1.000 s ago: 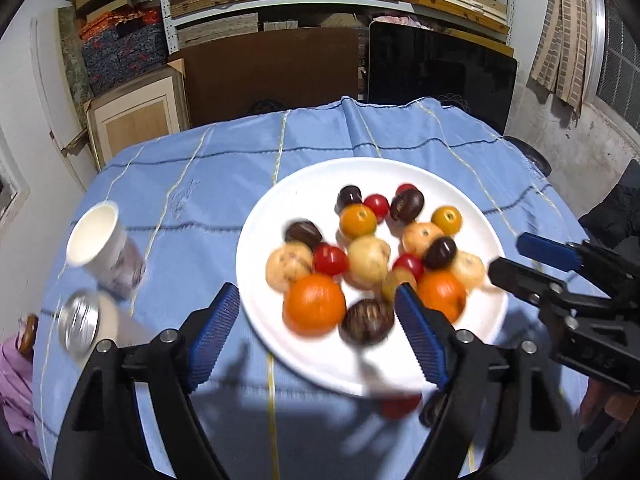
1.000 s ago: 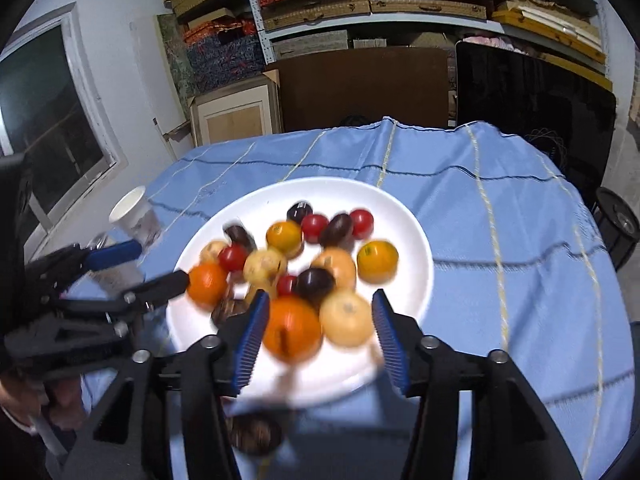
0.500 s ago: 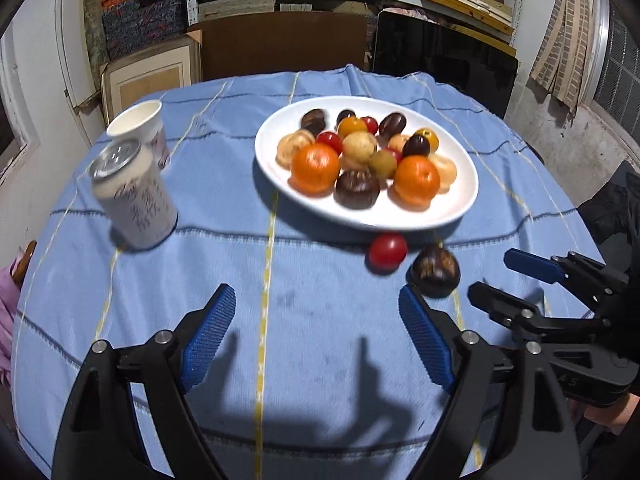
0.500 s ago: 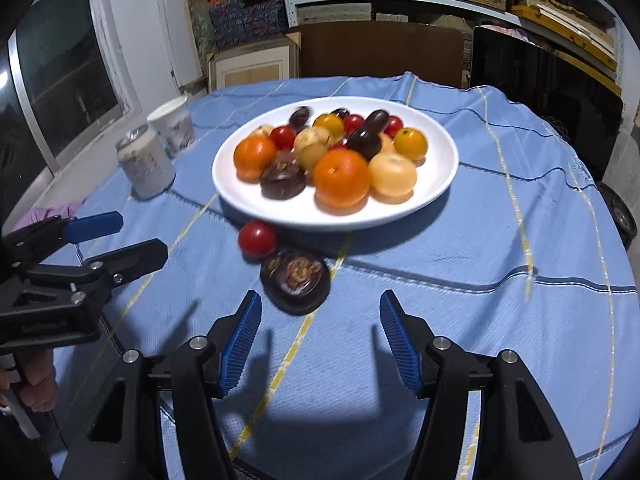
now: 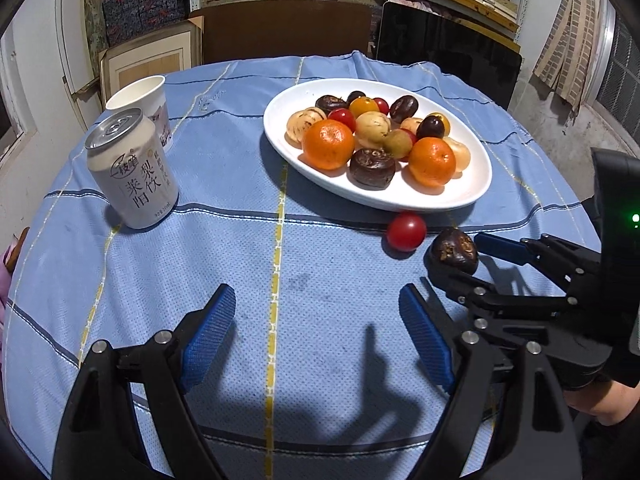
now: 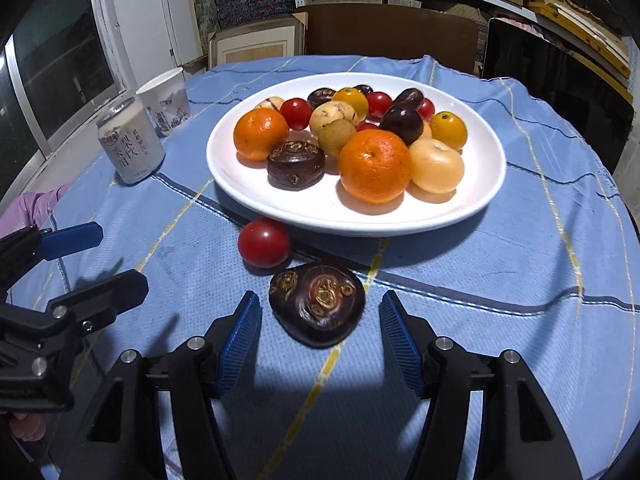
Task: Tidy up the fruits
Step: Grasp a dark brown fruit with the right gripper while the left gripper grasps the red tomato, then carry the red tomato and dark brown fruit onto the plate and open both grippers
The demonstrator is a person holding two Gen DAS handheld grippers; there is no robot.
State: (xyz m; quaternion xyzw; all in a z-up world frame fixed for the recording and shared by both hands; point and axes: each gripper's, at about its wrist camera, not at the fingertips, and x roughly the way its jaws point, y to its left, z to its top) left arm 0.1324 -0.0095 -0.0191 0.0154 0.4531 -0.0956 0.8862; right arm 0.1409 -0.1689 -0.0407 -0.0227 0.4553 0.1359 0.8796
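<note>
Fruits [image 6: 352, 136] fill most of the white plate [image 6: 486, 184] in the middle of the tabletop, but two lie loose on the blue cloth [image 5: 280, 280] just off the plate's near rim: a red cherry tomato [image 6: 264, 242] and a dark brown water chestnut [image 6: 317, 304], just beside each other.

The right gripper [image 6: 320, 328] has its jaws apart, one blue pad on either side of the chestnut and neither pressing on it; they have just been opening. The left gripper [image 5: 316, 336] is also spread wide, with only bare cloth between its pads, nearer the tabletop's front edge.

The step in hand looks like picking up the chestnut to return it to the plate. To do it well, the right gripper should settle lower so the pads meet the widest part of the chestnut — it is a flattened, lumpy disc, so a grip high on the crown would likely slip. Close gently and squarely, keeping clear of the tomato, which is smooth, round and would roll at a nudge.

The chestnut's skin is glossy and ridged, with pale ringed scars; the oranges are dimpled, the plate glazed and shallow, the cloth finely woven. A metal drink can [image 5: 132, 172] and a paper cup [image 5: 140, 100] stand near the left edge.
</note>
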